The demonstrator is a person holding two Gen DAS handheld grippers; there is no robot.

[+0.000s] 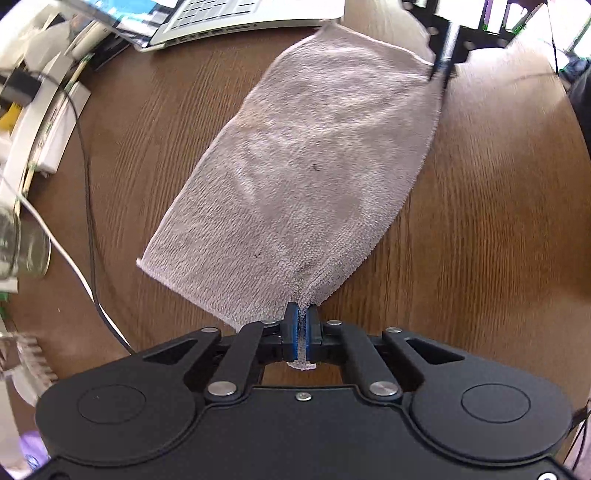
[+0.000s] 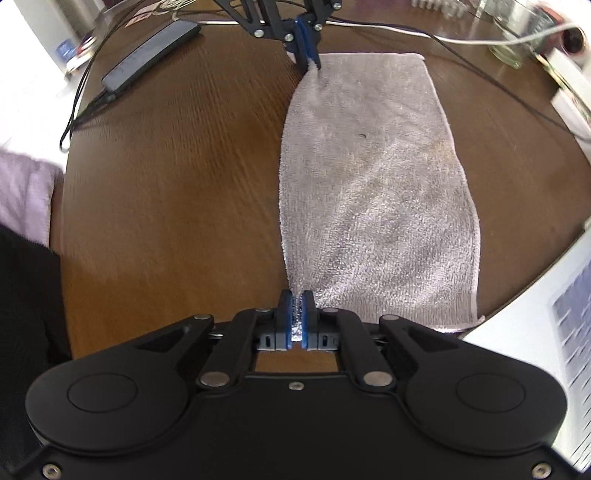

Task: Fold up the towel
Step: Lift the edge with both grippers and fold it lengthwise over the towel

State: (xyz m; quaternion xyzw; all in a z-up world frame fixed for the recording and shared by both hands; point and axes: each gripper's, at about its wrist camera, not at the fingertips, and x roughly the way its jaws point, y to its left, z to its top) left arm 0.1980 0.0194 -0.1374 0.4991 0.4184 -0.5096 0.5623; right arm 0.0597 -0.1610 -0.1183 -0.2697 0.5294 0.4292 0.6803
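Observation:
A pale pinkish-grey towel (image 1: 310,162) lies stretched lengthways on the brown wooden table (image 1: 480,221). My left gripper (image 1: 302,314) is shut on one near corner of it, cloth bunched between its blue pads. At the towel's far end my right gripper (image 1: 441,72) pinches another corner. In the right wrist view the towel (image 2: 376,192) runs away from me, my right gripper (image 2: 296,300) is shut on its near corner, and the left gripper (image 2: 309,61) holds the far corner along the same long edge.
An open laptop (image 1: 236,18) sits beyond the towel, its keyboard (image 2: 569,325) close on the right. Cables (image 1: 86,206), a glass (image 1: 22,247) and white boxes crowd one side. A dark flat device (image 2: 147,55) with cords lies at the far left. Purple cloth (image 2: 22,192) hangs past the table edge.

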